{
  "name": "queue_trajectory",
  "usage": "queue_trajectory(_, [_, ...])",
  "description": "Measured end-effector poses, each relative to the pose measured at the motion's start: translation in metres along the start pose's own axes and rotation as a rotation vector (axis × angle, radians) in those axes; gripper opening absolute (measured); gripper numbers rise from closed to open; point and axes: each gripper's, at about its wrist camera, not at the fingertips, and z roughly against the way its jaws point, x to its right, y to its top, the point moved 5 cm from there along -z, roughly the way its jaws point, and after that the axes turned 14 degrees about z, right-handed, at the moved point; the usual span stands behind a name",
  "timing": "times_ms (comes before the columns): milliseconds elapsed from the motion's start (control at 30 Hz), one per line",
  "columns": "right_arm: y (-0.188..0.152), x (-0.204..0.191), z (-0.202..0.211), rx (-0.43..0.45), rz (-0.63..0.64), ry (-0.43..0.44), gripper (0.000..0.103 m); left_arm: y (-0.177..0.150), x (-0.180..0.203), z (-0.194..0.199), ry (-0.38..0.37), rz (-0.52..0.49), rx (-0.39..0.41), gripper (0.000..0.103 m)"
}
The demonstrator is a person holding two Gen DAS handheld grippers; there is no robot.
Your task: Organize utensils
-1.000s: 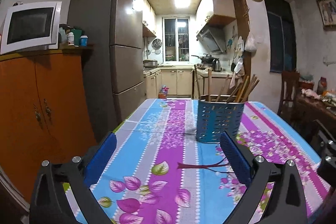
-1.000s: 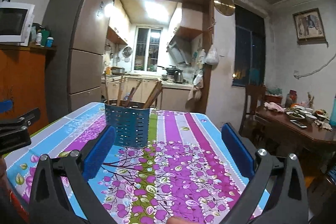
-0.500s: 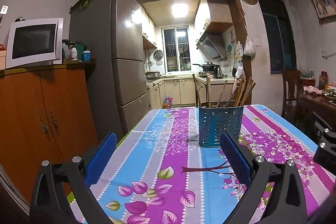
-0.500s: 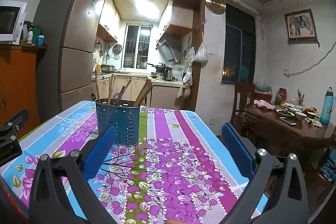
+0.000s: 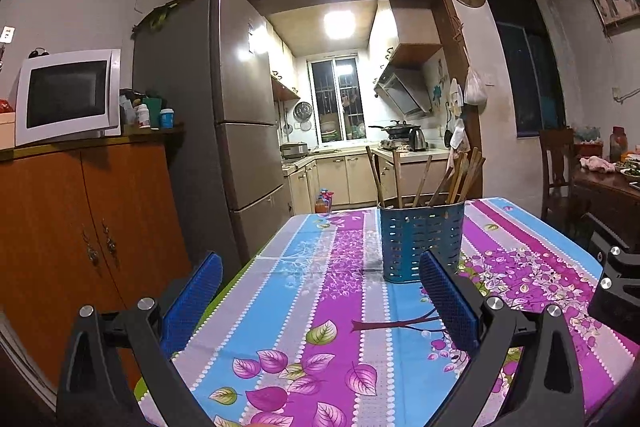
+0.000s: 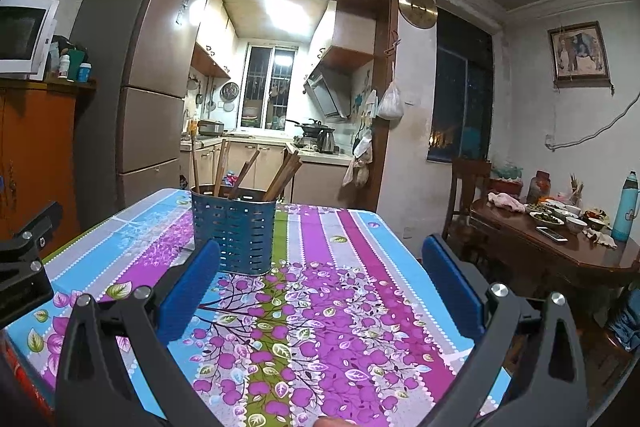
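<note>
A blue perforated utensil holder [image 5: 420,241] stands upright on the flowered tablecloth [image 5: 320,307], with several wooden chopsticks [image 5: 456,179] standing in it. It also shows in the right wrist view [image 6: 234,233] with the chopsticks [image 6: 244,175]. My left gripper [image 5: 320,295] is open and empty, held above the table's near edge, short of the holder. My right gripper [image 6: 320,283] is open and empty, to the right of the holder and nearer. Part of the right gripper shows at the left view's right edge [image 5: 616,287].
An orange cabinet [image 5: 80,239] with a microwave [image 5: 66,95] and a tall fridge [image 5: 224,131] stand left of the table. A wooden dining table [image 6: 560,247] with dishes and a chair [image 6: 466,195] stand to the right. A kitchen lies behind.
Both grippers have pulled back and tilted up, so the holder looks farther and lower in both views. Both stay open and empty.
</note>
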Motion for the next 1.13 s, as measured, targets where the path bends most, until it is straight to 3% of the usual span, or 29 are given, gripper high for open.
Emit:
queue_trajectory(533, [0.0022,0.0025,0.0013,0.007,-0.007,0.005,0.098,0.0001,0.0029,0.004,-0.043,0.005,0.024,0.098])
queue_trajectory(867, [0.0017,0.0041,0.0016,0.007,-0.012,0.002,0.098,-0.0031,0.0015,0.0005,-0.067,0.009,-0.005,0.097])
queue_trajectory(1133, [0.0006,0.0047,0.0025,0.005,-0.018,-0.004,0.098,-0.0044,-0.0006,-0.0043,-0.043,0.018,-0.035,0.098])
